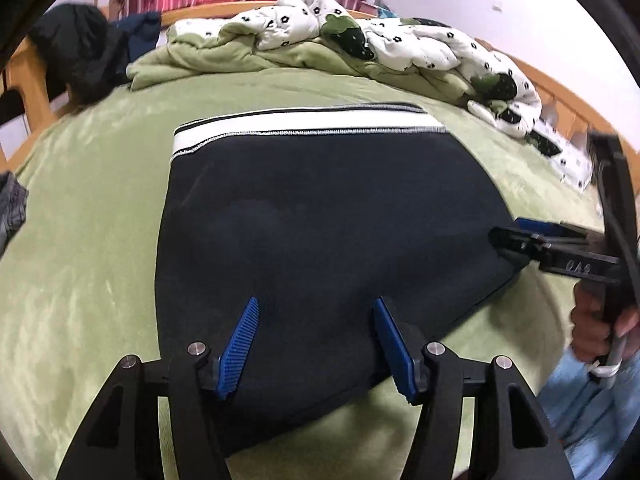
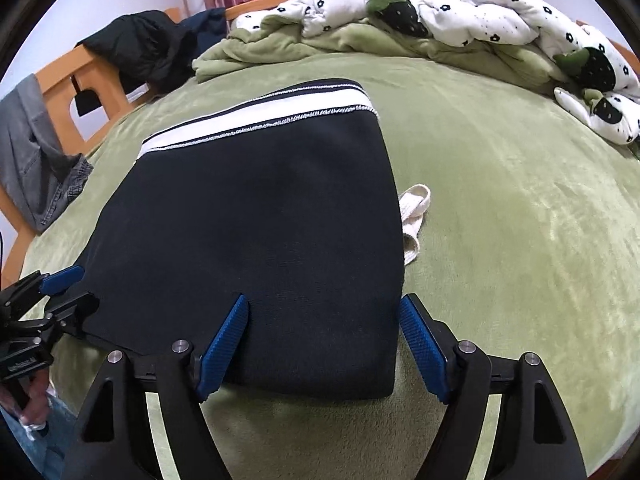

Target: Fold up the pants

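The dark navy pants (image 1: 320, 232) lie folded into a flat block on the green bedspread (image 1: 80, 280), white waistband (image 1: 304, 126) at the far end. They also show in the right wrist view (image 2: 256, 208). My left gripper (image 1: 316, 344) is open over the near edge of the pants, holding nothing. My right gripper (image 2: 324, 344) is open at the near right corner of the pants, empty. The right gripper also shows in the left wrist view (image 1: 516, 240) at the pants' right edge, and the left gripper shows in the right wrist view (image 2: 64, 292) at their left corner.
A rumpled white and green quilt (image 2: 440, 20) lies along the far side of the bed. Dark clothes (image 2: 148, 48) and a grey garment (image 2: 36, 152) hang on the wooden bed frame (image 2: 60, 80) at left. A cream cloth loop (image 2: 414, 212) lies right of the pants.
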Action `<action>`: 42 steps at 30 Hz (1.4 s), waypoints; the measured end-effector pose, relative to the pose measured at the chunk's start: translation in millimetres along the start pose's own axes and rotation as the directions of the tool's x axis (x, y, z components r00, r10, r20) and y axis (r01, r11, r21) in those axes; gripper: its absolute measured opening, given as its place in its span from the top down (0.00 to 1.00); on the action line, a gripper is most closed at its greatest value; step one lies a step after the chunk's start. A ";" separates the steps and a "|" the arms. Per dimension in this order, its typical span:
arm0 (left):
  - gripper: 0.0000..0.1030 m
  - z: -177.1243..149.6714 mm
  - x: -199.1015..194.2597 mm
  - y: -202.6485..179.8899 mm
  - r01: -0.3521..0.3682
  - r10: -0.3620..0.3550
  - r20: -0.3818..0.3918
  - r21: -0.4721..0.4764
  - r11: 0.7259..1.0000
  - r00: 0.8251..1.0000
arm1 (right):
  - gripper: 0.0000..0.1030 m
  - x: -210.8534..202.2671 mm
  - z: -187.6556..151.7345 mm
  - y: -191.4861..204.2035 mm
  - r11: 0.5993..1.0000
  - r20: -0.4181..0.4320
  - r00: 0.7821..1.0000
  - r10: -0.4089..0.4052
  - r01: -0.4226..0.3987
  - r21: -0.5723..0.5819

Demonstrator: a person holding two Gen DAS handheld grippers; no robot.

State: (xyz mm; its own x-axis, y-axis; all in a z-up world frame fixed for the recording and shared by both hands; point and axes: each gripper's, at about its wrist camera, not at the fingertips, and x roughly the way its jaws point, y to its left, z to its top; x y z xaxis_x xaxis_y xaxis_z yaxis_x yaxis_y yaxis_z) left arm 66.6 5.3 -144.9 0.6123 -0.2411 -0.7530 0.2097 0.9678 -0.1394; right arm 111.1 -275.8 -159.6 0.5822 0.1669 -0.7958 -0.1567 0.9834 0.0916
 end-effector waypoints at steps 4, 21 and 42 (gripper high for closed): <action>0.45 8.7 -12.3 9.6 0.022 -0.021 0.009 -0.068 0.997 1.000 | 0.42 -24.0 12.6 13.8 0.996 0.075 0.994 -0.079 0.081 -0.032; 0.46 78.3 -72.3 11.6 -0.081 0.088 0.184 -0.046 0.996 0.979 | 0.39 -81.3 94.0 54.1 0.989 0.324 0.941 -0.098 0.128 -0.072; 0.44 132.8 104.7 40.1 -0.176 0.173 -0.069 -0.036 0.984 0.983 | 0.57 99.2 146.3 37.2 0.998 0.077 0.995 -0.058 0.060 -0.025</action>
State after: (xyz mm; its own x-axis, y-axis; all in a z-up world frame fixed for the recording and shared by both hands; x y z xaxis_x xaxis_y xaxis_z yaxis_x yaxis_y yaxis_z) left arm 240.4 9.2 -144.0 0.5856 -0.0646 -0.8080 0.0712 0.9971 -0.0282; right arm 279.7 -212.2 -147.6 0.6498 0.1142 -0.7515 -0.1415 0.9895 0.0280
